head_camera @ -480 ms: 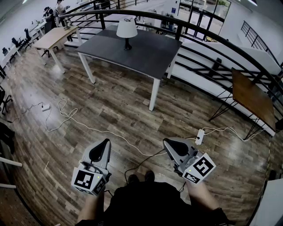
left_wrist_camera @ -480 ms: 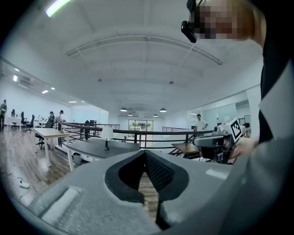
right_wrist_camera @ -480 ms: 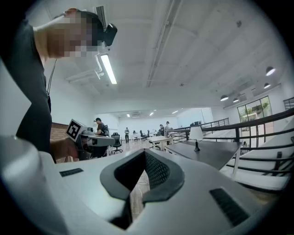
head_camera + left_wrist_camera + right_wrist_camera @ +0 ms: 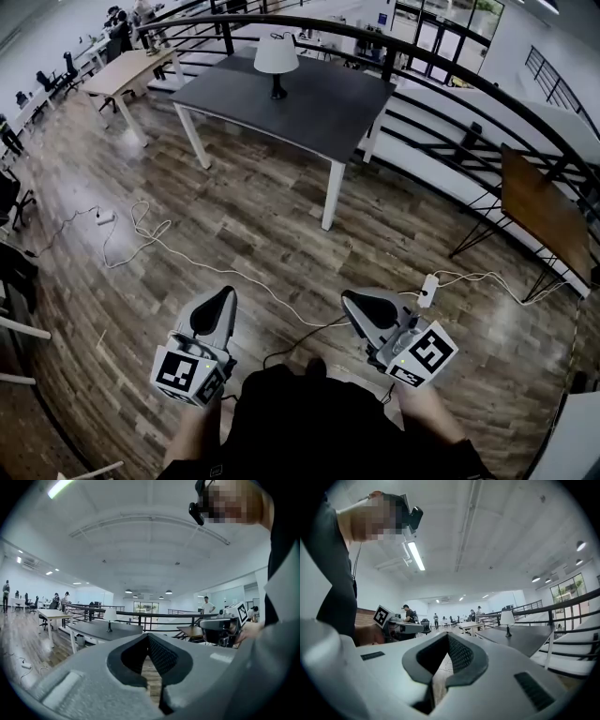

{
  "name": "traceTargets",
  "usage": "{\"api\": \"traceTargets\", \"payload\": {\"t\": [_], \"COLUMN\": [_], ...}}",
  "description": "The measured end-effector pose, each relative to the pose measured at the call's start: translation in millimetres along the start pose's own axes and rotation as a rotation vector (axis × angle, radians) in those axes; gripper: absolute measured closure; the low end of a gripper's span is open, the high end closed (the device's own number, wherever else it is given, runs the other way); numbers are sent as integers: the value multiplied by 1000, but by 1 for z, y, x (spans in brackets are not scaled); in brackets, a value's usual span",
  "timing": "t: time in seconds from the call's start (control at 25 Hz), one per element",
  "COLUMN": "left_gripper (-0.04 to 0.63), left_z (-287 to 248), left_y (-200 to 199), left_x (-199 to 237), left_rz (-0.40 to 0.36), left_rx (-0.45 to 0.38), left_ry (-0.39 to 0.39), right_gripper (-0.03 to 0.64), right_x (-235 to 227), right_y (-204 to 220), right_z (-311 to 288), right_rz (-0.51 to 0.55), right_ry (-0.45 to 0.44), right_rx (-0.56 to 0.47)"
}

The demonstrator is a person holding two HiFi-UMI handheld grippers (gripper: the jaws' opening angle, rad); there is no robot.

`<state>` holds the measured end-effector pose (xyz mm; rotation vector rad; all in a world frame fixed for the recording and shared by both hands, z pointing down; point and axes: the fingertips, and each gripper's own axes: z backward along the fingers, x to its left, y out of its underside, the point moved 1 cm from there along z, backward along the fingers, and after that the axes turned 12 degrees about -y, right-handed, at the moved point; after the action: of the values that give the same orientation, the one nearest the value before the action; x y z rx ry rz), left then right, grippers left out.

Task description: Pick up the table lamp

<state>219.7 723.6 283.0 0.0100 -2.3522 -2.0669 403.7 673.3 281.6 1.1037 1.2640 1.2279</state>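
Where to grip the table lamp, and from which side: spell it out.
Probably the thin stem of the table lamp, under the shade, coming level from this side of the dark table: it stands upright, and the shade looks too wide.

Wood-plank floor (image 4: 244,211) crossed by white cable (image 4: 230,278); dark surface (image 4: 319,108) upper centre, black railing (image 4: 392,47) behind, windows (image 4: 441,23) upper right.

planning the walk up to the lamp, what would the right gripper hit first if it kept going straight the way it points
Way looks free: the right gripper, jaws shut, aims level over wood floor toward far desks. The lamp and its table lie right of that line; depth unclear.
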Motion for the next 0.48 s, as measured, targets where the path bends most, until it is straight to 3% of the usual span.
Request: {"api": "traceTargets", "payload": {"t": [0.48], "left_gripper": [591], "left_z": [-30], "left_y": [11], "left_x": [12], "left_rz": [30], "left_rx": [-13], "left_ry": [-43], "right_gripper": [609], "right_x": [-35], "right_y": [8], "right_z": [-18], "right_rz": [-57], "right_ry": [-63], "right_rx": [-10]}}
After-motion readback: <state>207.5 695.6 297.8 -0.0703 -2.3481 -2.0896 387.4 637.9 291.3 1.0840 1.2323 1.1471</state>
